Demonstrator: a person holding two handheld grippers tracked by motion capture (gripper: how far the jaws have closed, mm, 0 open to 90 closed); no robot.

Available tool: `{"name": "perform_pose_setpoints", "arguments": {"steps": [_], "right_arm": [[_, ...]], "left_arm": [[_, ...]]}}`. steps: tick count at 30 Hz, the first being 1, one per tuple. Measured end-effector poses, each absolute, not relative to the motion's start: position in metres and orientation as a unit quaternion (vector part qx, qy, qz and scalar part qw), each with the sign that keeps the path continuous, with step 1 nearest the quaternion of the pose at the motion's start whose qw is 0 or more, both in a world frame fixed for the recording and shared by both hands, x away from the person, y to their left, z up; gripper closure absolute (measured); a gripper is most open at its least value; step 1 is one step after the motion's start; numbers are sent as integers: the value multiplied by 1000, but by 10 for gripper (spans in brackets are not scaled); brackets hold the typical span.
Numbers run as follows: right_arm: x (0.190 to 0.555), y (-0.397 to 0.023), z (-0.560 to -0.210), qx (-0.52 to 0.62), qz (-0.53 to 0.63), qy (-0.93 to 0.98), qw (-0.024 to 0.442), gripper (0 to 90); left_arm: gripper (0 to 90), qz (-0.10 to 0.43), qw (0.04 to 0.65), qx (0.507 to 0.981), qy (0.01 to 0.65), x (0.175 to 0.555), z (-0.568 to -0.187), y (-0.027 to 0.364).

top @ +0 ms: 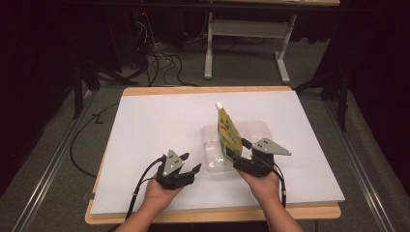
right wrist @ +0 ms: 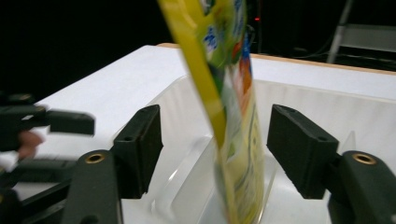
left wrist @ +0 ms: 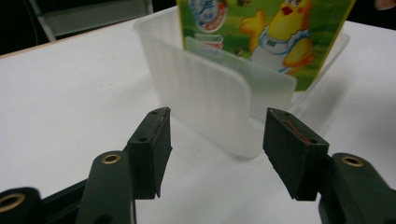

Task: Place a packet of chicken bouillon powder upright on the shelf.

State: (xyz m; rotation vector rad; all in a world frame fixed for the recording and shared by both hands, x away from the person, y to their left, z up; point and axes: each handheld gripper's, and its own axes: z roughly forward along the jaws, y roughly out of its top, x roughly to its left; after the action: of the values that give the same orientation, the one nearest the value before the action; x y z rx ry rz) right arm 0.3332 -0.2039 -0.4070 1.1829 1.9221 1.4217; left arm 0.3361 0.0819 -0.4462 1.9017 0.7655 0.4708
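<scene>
On the white table, our yellow spouted pouch stands upright in the clear plastic container. Our right gripper is released, jaws either side of the pouch without touching; our left gripper gapes empty beside the container.

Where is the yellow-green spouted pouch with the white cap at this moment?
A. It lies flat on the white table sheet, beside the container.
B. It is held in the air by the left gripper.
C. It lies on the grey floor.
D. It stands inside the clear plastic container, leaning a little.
D: the yellow-green spouted pouch stands with its bottom inside the clear plastic container, cap tilted up and left, between the right gripper's open jaws.
</scene>
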Motion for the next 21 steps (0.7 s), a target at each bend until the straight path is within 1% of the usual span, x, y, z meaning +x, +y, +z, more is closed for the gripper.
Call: {"name": "perform_pose_setpoints", "arguments": {"steps": [1,6,7,10,11,16,18,19,21], "right_arm": [[329,-208,-406,428,519,703,231,320],[313,-232,-404,421,531,699,230,293],[306,-253,-406,419,530,696,244,283],[306,-283,-410,435,516,689,263,267],[306,-283,-410,435,516,689,263,267],[313,-353,-415,488,497,652,299,256],[312,-360,-414,489,499,646,307,262],[310,-365,-414,493,500,640,312,260],[308,-371,-419,501,502,630,316,258]], "left_arm": [[422,188,496,780,333,338,-448,93],[412,193,491,764,371,346,-448,115],[410,201,482,764,379,348,-446,124],[390,212,475,757,395,349,-440,145],[385,212,475,757,395,349,-440,145],[373,240,446,752,421,339,-437,201],[378,249,449,733,445,331,-446,221],[389,245,444,729,460,328,-451,228],[378,242,434,729,471,329,-453,232]]}}
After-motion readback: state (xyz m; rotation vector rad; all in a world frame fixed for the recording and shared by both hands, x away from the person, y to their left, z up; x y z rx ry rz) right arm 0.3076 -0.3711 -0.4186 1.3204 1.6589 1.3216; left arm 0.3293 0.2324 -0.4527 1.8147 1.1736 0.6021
